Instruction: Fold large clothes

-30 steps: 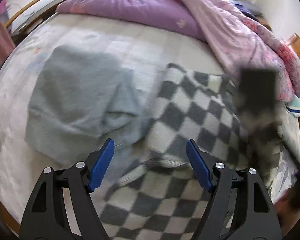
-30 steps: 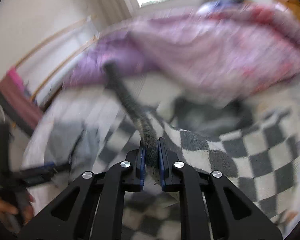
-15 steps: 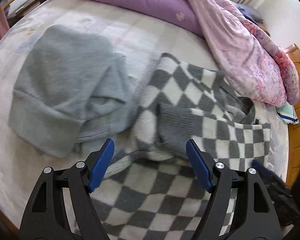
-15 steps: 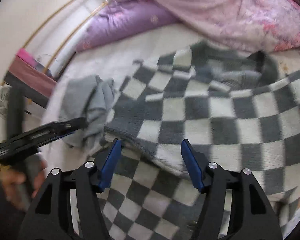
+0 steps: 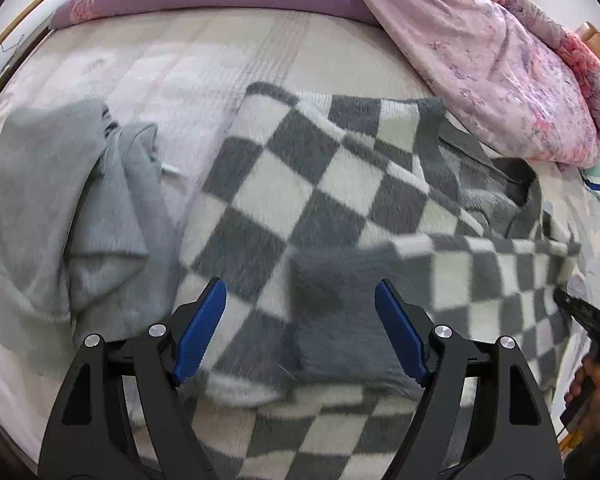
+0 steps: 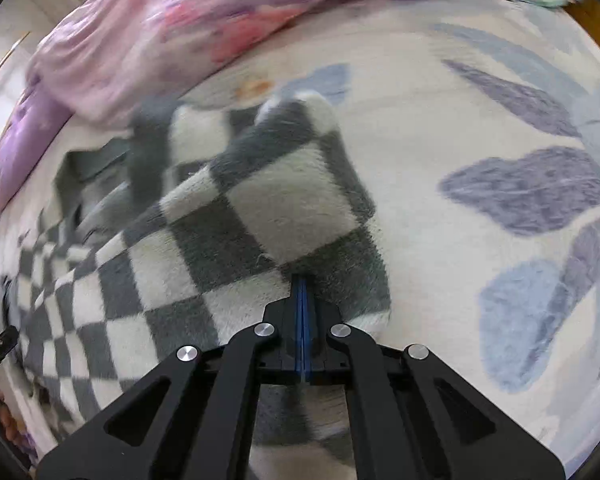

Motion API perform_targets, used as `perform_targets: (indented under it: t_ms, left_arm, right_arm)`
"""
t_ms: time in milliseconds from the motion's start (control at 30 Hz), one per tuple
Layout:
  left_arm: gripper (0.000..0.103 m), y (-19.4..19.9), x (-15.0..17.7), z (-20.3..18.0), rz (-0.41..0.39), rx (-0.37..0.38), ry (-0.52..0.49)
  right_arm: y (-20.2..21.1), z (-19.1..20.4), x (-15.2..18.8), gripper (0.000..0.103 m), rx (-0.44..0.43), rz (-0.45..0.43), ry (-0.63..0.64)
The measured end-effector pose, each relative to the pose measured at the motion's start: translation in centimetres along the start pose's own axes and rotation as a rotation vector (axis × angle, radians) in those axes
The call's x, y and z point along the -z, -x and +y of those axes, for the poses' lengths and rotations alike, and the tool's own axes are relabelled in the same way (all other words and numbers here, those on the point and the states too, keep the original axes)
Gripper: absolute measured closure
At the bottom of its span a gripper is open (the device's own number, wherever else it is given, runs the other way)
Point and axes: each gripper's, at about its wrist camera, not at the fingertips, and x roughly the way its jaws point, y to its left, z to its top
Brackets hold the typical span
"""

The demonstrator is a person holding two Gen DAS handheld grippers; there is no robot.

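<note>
A grey-and-white checked sweater point(image 5: 320, 184) lies spread on the bed with one sleeve point(image 5: 460, 264) folded across its body. My left gripper point(image 5: 300, 320) is open and empty, hovering over the sweater's lower part. In the right wrist view the same sweater point(image 6: 228, 216) fills the left half. My right gripper point(image 6: 302, 292) has its blue pads pressed together at the sweater's right edge, the fabric bunched around the tips.
A light grey garment point(image 5: 72, 208) lies crumpled left of the sweater. A purple and pink quilt point(image 5: 480, 48) is heaped along the far side. The bed sheet point(image 6: 500, 160) with blue leaf prints stretches right. A wooden bed frame point(image 5: 598, 40) borders the right.
My right gripper let the sleeve go, swung to the sweater's right edge and closed there. The sleeve now lies folded across the body. My left gripper stayed open and shifted little.
</note>
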Motion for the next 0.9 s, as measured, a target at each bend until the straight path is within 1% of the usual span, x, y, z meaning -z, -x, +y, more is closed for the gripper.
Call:
perform_targets:
  t_ms: [33, 67, 100, 133, 200, 233, 267, 300, 367, 433, 467, 533, 567, 600, 633, 667, 700, 733, 767, 800, 833, 867, 900]
  left_arm:
    - [0.025, -0.2, -0.5, -0.1, 0.002, -0.004, 0.006]
    - [0.025, -0.4, -1.1, -0.2, 0.003, -0.001, 0.01]
    - [0.025, -0.6, -1.7, -0.3, 0.003, -0.002, 0.011]
    - [0.025, -0.8, -2.3, -0.4, -0.002, -0.009, 0.013]
    - [0.023, -1.2, -4.0, -0.2, -0.017, -0.026, 0.016]
    - [0.023, -1.4, -4.7, 0.0, -0.024, -0.036, 0.02]
    - [0.023, -1.8, -5.7, 0.4, -0.029, -0.049, 0.027]
    - [0.023, -2.1, -6.5, 0.7, -0.032, -0.058, 0.038]
    - [0.023, -3.0, -8.3, 1.7, -0.037, -0.063, 0.081]
    - [0.023, -4.0, -9.6, 2.4, -0.029, -0.068, 0.085]
    - [0.023, -4.7, -10.3, 2.6, -0.023, -0.09, 0.077]
    - [0.023, -6.2, -11.3, 2.9, -0.002, -0.102, 0.071]
    - [0.021, -6.9, -11.6, 2.9, 0.01, -0.111, 0.069]
    - [0.02, -7.9, -12.1, 3.0, 0.033, -0.127, 0.061]
    - [0.016, -8.4, -12.4, 3.0, 0.042, -0.141, 0.056]
    - [0.014, -8.7, -12.8, 2.9, 0.027, -0.152, 0.054]
    - [0.013, -8.8, -12.9, 2.7, 0.012, -0.159, 0.05]
    - [0.014, -9.2, -13.1, 2.5, 0.013, -0.166, 0.036]
    - [0.028, -9.4, -13.1, 2.2, 0.014, -0.161, 0.011]
    - [0.05, -9.4, -13.1, 2.0, 0.004, -0.128, -0.005]
    - [0.069, -9.5, -13.0, 1.7, 0.016, -0.088, -0.017]
    - [0.077, -8.8, -12.8, 1.3, -0.015, -0.11, -0.03]
    - [0.079, -7.9, -12.5, 1.0, -0.043, -0.11, -0.045]
  right_arm:
    - [0.2, -0.1, -0.1, 0.103, -0.01, 0.004, -0.009]
    - [0.6, 0.1, -0.1, 0.096, -0.03, 0.013, -0.016]
    - [1.2, 0.5, -0.4, 0.094, -0.059, 0.011, -0.015]
    - [1.8, 1.2, -0.4, 0.092, -0.073, -0.002, -0.007]
    - [3.5, 2.0, -1.2, 0.079, -0.105, -0.071, 0.005]
    - [4.2, 2.3, -1.8, 0.051, -0.109, -0.105, 0.004]
    - [4.7, 2.6, -2.4, 0.033, -0.088, -0.138, 0.003]
    - [5.0, 3.0, -3.2, 0.033, -0.047, -0.182, 0.014]
    - [4.8, 3.3, -4.6, 0.032, 0.006, -0.221, 0.035]
    - [2.5, 2.8, -6.9, 0.032, 0.004, -0.189, 0.008]
    - [1.0, 3.0, -7.6, 0.032, 0.012, -0.15, -0.006]
    - [-0.3, 1.3, -7.9, 0.032, 0.018, -0.104, -0.013]
    - [-1.1, 1.3, -7.9, 0.032, 0.014, -0.082, -0.017]
    - [-1.9, 1.2, -8.2, 0.032, 0.015, -0.067, -0.024]
    - [-2.7, 0.9, -7.9, 0.032, -0.009, -0.056, -0.029]
    - [-3.3, 0.8, -7.9, 0.045, -0.043, -0.043, -0.03]
    - [-3.9, 0.8, -7.8, 0.06, -0.07, -0.039, -0.028]
    - [-4.0, 0.8, -7.6, 0.067, -0.071, -0.035, -0.022]
    - [-4.1, 0.8, -7.4, 0.077, -0.074, -0.045, -0.023]
    - [-3.6, 0.8, -7.1, 0.081, -0.086, -0.072, -0.025]
    - [-3.2, 0.9, -6.9, 0.082, -0.093, -0.089, -0.022]
    - [-2.7, 1.1, -6.7, 0.083, -0.097, -0.108, -0.016]
    - [-1.8, 1.3, -6.3, 0.083, -0.105, -0.138, -0.004]
